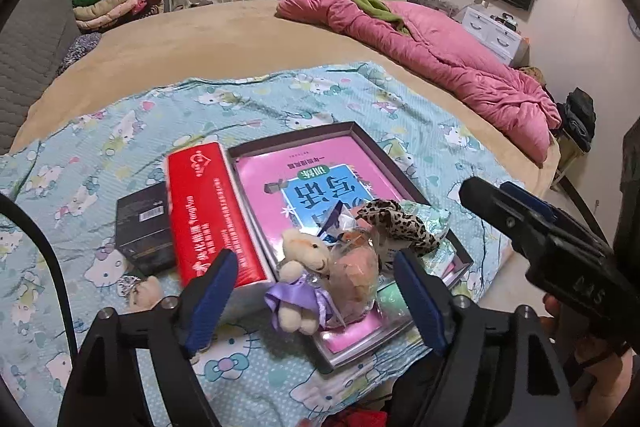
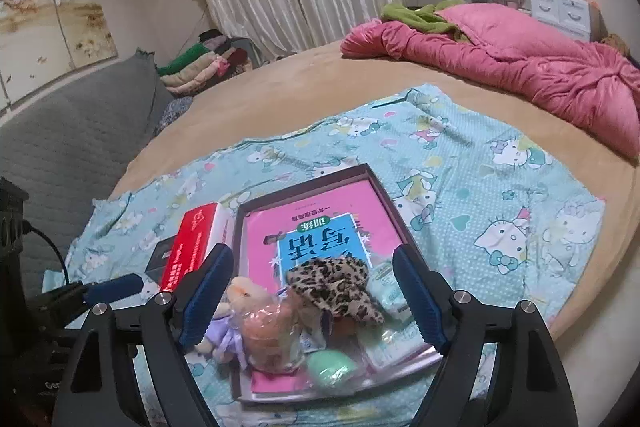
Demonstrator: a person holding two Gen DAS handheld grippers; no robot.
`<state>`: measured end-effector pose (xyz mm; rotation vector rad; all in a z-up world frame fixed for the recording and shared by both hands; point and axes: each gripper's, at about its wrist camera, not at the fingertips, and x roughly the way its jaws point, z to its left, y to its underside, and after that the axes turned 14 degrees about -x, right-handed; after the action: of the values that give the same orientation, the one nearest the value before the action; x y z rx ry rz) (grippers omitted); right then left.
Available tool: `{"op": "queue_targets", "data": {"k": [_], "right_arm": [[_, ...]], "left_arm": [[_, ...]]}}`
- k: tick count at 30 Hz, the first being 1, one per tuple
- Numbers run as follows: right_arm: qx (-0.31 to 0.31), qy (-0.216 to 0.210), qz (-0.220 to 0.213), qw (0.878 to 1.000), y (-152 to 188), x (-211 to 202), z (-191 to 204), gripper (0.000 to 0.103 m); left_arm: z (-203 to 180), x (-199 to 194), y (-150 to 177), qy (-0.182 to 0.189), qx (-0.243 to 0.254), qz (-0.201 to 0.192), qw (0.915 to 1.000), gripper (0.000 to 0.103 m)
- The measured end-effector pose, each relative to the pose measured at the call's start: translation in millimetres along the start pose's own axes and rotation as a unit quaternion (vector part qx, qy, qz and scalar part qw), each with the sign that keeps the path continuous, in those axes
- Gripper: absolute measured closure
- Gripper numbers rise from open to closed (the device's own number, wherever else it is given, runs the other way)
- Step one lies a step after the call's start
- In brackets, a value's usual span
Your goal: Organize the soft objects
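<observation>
Both grippers are seen with jaws spread wide and nothing held. The left gripper (image 1: 316,291) hangs over the near end of the shallow box (image 1: 416,167), with the small plush bear (image 1: 302,267) in a purple dress directly between and just beyond its jaws, leaning on the box's near corner. A clear-wrapped peach soft item (image 1: 356,279) lies touching the bear on the right-jaw side, and a leopard-print scrunchie (image 1: 396,223) is further ahead, toward the right jaw. From the right gripper (image 2: 312,295) the same pile is framed between the jaws: scrunchie (image 2: 332,287) ahead, a green round soft item (image 2: 332,367) close in, a pale green packet (image 2: 390,291) by the right jaw. All rest on a pink book (image 2: 320,219) inside the box.

A second small plush (image 1: 146,293) is left outside the box, beyond the left jaw, beside the red tissue pack (image 1: 212,211).

Step judged: soft items gathered in the box, grippers clear of them. The stray plush is probably next; a reach past the left jaw and a closing on it would be called for.
</observation>
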<state>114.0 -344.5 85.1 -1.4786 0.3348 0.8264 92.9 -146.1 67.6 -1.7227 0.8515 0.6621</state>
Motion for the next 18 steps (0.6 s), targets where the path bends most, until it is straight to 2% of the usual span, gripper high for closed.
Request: {"op": "queue_targets", "data": {"k": [12, 18], "right_arm": [[-0.027, 0.041, -0.008, 0.999, -1.4, -31.7, 41.3, 0.019], [-0.046, 0.064, 0.017, 0.997, 14.2, -38.5, 60.2, 0.019]], "left_arm": [[25.6, -25.6, 13.5, -0.032, -0.021, -0.013, 0.9992, 0.020], [32.5, -33.9, 29.1, -0.043, -0.023, -0.010, 0.9988, 0.020]]}}
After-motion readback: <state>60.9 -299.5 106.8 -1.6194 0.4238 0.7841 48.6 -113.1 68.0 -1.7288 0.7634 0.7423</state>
